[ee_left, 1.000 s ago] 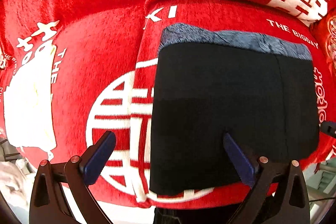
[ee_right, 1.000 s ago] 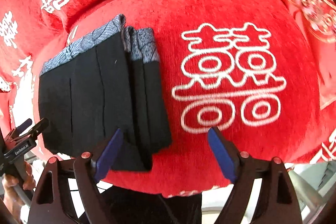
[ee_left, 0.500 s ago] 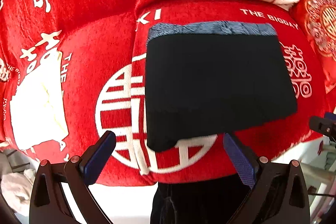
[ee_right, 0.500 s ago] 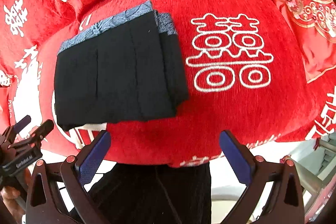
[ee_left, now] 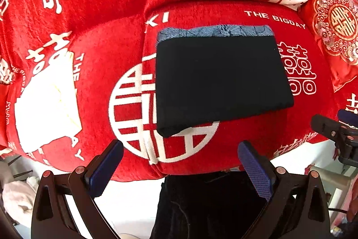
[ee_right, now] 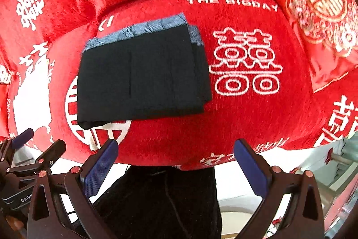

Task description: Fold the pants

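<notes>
The black pants (ee_left: 219,80) lie folded into a flat rectangle on the red sofa seat (ee_left: 257,131), with a blue-grey patterned waistband along the far edge. They also show in the right wrist view (ee_right: 143,75), left of centre. My left gripper (ee_left: 179,162) is open and empty, held off the seat's front edge below the pants. My right gripper (ee_right: 175,162) is open and empty, also in front of the seat. Neither touches the pants.
A white folded cloth (ee_left: 44,104) lies on the left seat cushion. A red and gold embroidered pillow (ee_left: 335,37) stands at the right end. The person's dark-clothed legs (ee_left: 212,205) are below, over pale floor. The other gripper (ee_left: 335,131) shows at the right edge.
Both grippers have drawn back from the sofa, away from the folded pants. The pants look smaller and lie still. Both grippers stay open.
</notes>
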